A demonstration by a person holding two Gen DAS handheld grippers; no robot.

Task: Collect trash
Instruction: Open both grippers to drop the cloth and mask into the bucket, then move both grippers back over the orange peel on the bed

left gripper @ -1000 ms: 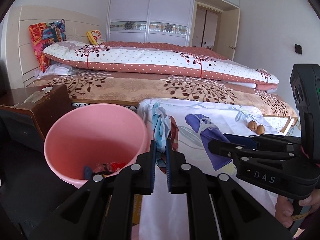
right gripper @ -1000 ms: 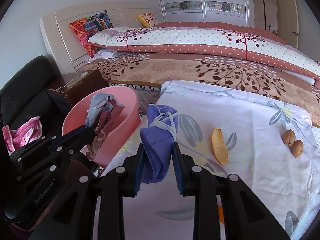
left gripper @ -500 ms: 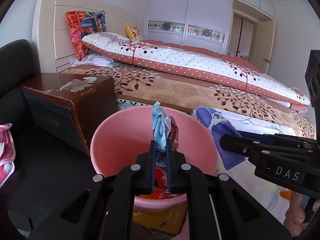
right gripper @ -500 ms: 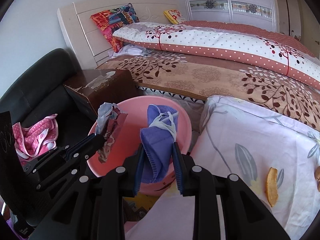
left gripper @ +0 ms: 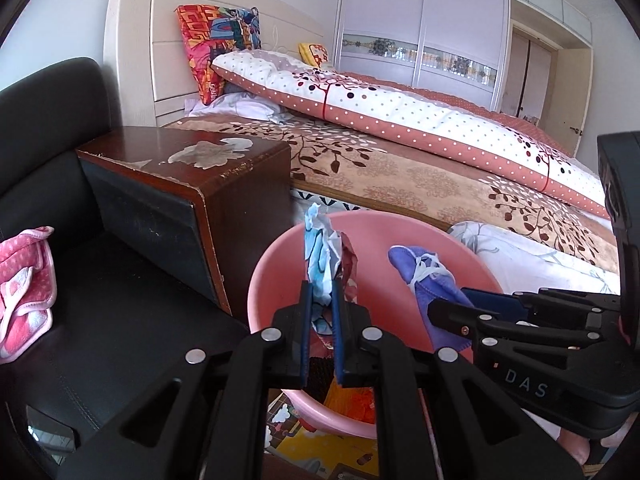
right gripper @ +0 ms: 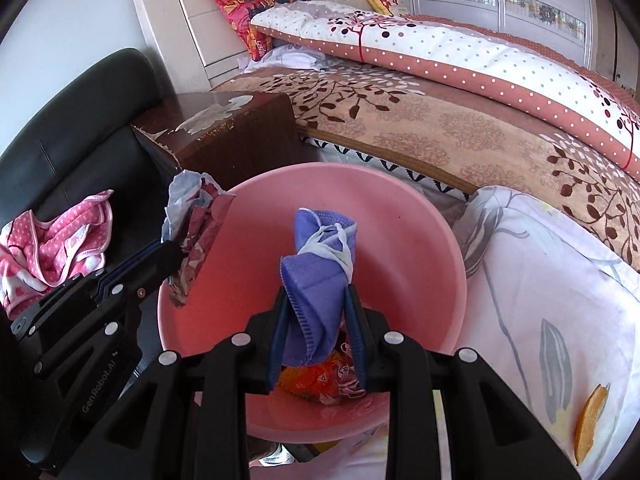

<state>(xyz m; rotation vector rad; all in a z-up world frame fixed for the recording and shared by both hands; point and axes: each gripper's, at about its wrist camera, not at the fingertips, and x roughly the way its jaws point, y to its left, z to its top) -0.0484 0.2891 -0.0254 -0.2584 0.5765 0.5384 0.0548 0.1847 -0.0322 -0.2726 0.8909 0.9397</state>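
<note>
A pink bin (left gripper: 276, 268) (right gripper: 420, 232) stands on the floor between the nightstand and the covered table. My left gripper (left gripper: 322, 300) is shut on a crumpled wrapper (left gripper: 320, 248) and holds it over the bin's left rim; the wrapper also shows in the right wrist view (right gripper: 196, 216). My right gripper (right gripper: 316, 300) is shut on a purple face mask (right gripper: 316, 264) and holds it above the bin's middle; the mask also shows in the left wrist view (left gripper: 424, 280). Red and orange trash (right gripper: 320, 380) lies in the bin's bottom.
A brown nightstand (left gripper: 188, 184) stands left of the bin, with a black sofa (left gripper: 48, 120) and pink cloth (left gripper: 24, 280) further left. The bed (left gripper: 440, 152) lies behind. An orange peel (right gripper: 590, 420) lies on the floral tablecloth (right gripper: 540, 280) at right.
Both grippers have swung left from over the tablecloth to above the pink bin, each still gripping its item. The bin now fills the middle of both views.
</note>
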